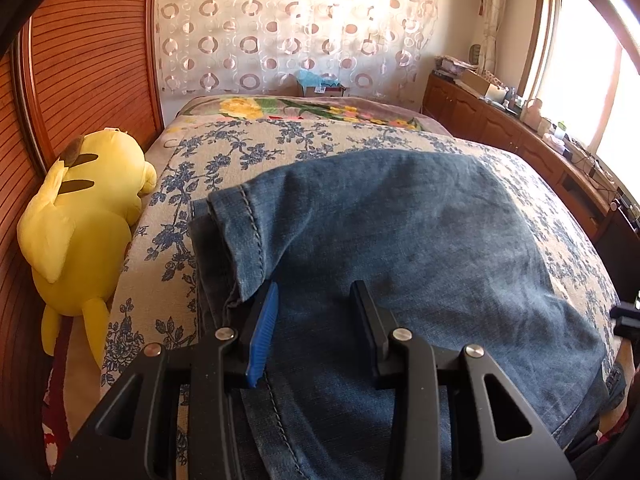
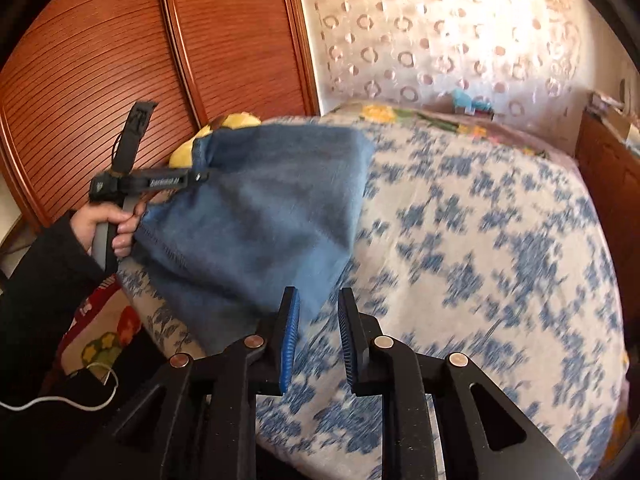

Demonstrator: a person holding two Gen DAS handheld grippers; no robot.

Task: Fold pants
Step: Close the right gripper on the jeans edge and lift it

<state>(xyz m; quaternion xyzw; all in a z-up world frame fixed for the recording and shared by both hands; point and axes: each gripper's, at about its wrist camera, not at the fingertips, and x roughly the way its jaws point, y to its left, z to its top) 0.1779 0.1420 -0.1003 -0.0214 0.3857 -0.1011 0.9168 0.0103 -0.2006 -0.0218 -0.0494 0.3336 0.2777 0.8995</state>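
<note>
Sunlit curtains (image 1: 280,28) printed with rings hang at the top of both views, beside reddish slatted wooden doors (image 2: 120,48) that fill the upper left. Below them a bed (image 2: 500,240) with a blue-flowered cover takes up most of each frame, and a second blanket with yellow flowers (image 1: 248,106) lies across its far end. Blue denim pants (image 1: 400,240) lie folded on the cover, filling the centre of the left wrist view, with a stitched hem turned over at centre left. Left of the bed, against the doors, sits a yellow plush toy (image 1: 80,232). Along the right edge runs a wooden cabinet (image 1: 480,116) under a bright window, its top cluttered with small items too blurred to name. At the bottom centre of its own view the left gripper (image 1: 316,292) hovers low over the denim, jaws apart, with the hem's corner just beside the blue pad; whether the pads touch cloth I cannot tell. In the right wrist view a hand (image 2: 108,228) in a dark sleeve holds that gripper's handle at centre left, at the edge of the pants. The right gripper (image 2: 318,300) sits at bottom centre of its own blurred view, jaws narrowly apart with nothing between them, the pants' near corner just left of its tips.
</note>
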